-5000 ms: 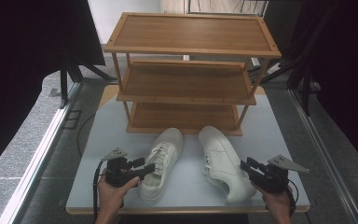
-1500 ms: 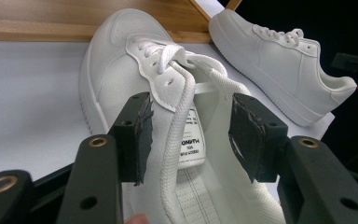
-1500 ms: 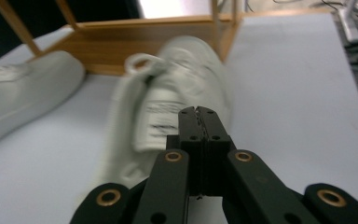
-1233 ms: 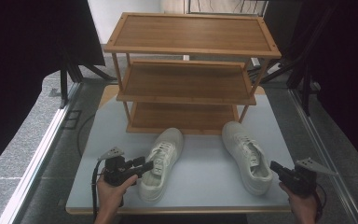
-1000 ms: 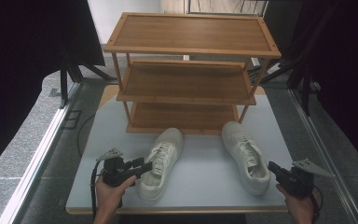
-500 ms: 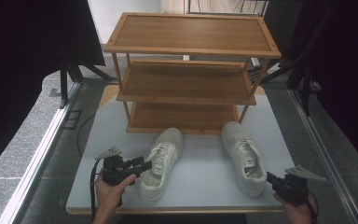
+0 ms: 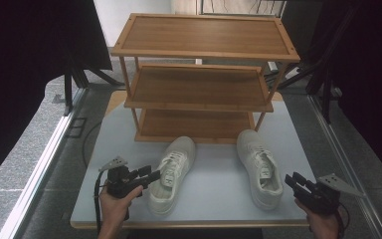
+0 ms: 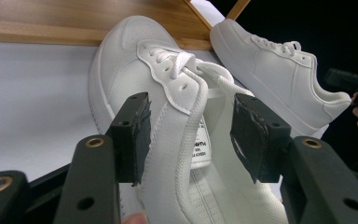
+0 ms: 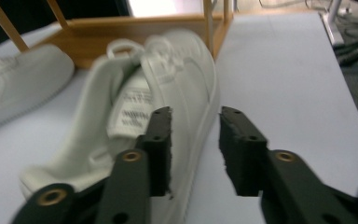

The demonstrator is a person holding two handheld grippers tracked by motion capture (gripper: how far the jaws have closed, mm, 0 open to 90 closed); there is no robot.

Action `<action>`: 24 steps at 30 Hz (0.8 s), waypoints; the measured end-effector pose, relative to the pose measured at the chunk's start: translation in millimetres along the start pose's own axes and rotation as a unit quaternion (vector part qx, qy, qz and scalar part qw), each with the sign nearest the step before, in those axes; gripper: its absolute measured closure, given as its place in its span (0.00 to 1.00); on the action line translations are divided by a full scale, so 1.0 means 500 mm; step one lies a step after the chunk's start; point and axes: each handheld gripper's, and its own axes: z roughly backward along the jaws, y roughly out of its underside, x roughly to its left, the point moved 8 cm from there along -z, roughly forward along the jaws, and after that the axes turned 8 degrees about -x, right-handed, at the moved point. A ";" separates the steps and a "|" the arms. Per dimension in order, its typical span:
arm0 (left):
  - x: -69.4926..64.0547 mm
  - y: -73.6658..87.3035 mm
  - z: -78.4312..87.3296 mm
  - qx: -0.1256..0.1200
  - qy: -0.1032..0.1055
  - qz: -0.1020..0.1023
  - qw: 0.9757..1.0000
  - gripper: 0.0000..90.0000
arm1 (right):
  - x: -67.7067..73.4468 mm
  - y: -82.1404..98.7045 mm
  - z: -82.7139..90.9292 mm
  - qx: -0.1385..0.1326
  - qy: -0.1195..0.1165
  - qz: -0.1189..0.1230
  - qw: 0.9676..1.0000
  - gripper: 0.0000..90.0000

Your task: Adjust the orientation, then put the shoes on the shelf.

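A lab-style recording bay

A white table (image 7: 219,189) bearing a wooden rack (image 7: 201,74) stands between black curtains (image 7: 25,55), with metal floor rails (image 7: 40,169), tripod legs (image 7: 323,79) and cables on grey flooring.

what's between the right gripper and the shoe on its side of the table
Nothing visible. The right gripper sits just off the heel of the right shoe, jaws having just opened and apart from it, with bare table beside.

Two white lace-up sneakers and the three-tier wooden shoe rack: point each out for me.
left white sneaker (image 7: 171,172), high view, on its laces.
right white sneaker (image 7: 259,167), high view, on its tongue.
three-tier wooden shoe rack (image 7: 204,36), high view, on the top shelf board.
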 end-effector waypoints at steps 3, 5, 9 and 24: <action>-0.001 0.000 0.002 -0.002 -0.002 -0.001 1.000 0.52 | 0.010 -0.015 -0.007 -0.009 -0.013 0.006 1.000 0.63; -0.002 0.000 0.003 -0.003 -0.004 -0.001 1.000 0.51 | 0.015 -0.018 -0.013 -0.009 -0.019 0.006 1.000 0.62; -0.003 -0.004 0.009 -0.009 -0.009 -0.004 1.000 0.50 | 0.020 -0.018 -0.027 -0.005 -0.028 0.003 1.000 0.59; 0.002 -0.014 0.000 -0.015 -0.038 -0.031 0.999 0.44 | 0.055 -0.026 -0.047 0.007 -0.061 0.019 0.998 0.52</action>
